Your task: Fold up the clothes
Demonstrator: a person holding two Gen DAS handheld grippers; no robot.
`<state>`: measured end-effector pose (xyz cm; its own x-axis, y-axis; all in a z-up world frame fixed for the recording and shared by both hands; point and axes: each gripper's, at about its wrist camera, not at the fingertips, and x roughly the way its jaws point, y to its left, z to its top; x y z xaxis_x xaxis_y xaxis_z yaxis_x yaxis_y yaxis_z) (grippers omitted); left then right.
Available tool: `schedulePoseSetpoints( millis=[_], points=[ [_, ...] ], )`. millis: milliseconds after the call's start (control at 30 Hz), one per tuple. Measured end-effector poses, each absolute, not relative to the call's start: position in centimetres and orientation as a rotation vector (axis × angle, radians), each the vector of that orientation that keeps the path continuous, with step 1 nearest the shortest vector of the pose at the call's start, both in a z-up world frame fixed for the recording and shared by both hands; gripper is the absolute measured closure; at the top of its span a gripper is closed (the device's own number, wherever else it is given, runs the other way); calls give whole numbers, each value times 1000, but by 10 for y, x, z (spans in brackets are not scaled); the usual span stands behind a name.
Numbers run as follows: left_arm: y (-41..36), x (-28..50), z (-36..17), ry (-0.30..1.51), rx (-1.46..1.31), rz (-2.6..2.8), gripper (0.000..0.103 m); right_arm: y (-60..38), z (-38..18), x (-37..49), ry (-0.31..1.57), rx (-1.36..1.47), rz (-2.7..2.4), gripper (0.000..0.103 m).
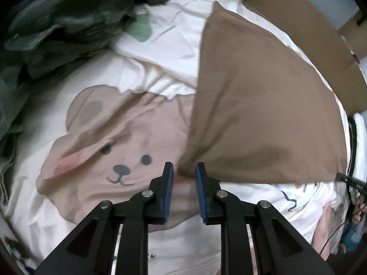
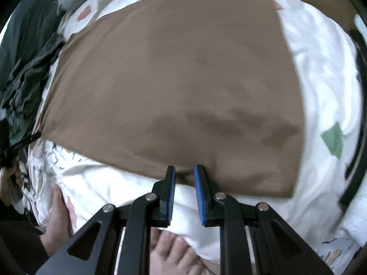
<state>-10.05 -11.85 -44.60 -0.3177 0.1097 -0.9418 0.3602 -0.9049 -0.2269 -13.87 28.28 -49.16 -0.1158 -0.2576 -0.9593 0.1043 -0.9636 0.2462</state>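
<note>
A plain brown garment (image 1: 263, 114) lies on a white bedsheet with a bear print (image 1: 103, 137). In the left wrist view its near corner sits pinched between the blue pads of my left gripper (image 1: 184, 171), and the cloth fans out up and to the right from there. In the right wrist view the same brown garment (image 2: 172, 80) spreads wide and nearly flat. My right gripper (image 2: 184, 174) is shut on its near edge, where the fabric puckers around the fingertips. Both views are slightly blurred.
A heap of dark green clothes (image 1: 57, 23) fills the upper left and shows again at the left (image 2: 23, 57). A cardboard box (image 1: 298, 23) stands past the bed at upper right. A person's bare feet (image 2: 174, 247) are below the sheet edge.
</note>
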Motion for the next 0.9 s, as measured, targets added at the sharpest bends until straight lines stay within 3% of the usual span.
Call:
schedulePoseSetpoints(
  millis=[433, 467, 533, 567, 900],
  points=[
    [-130, -83, -452, 898, 1679, -2364, 83, 339, -498, -132, -222, 2013, -2263, 88],
    [-130, -81, -452, 915, 1671, -2365, 81, 340, -499, -132, -217, 2015, -2259, 88],
    [-131, -79, -452, 968, 1642, -2363, 52, 341, -498, -133, -205, 2020, -2256, 88],
    [-131, -80, -454, 986, 1628, -2364, 46, 341, -497, -133, -203, 2025, -2256, 88],
    [-139, -81, -462, 1143, 1533, -2421, 44, 332, -483, -131, -175, 2013, -2269, 88]
  ],
)
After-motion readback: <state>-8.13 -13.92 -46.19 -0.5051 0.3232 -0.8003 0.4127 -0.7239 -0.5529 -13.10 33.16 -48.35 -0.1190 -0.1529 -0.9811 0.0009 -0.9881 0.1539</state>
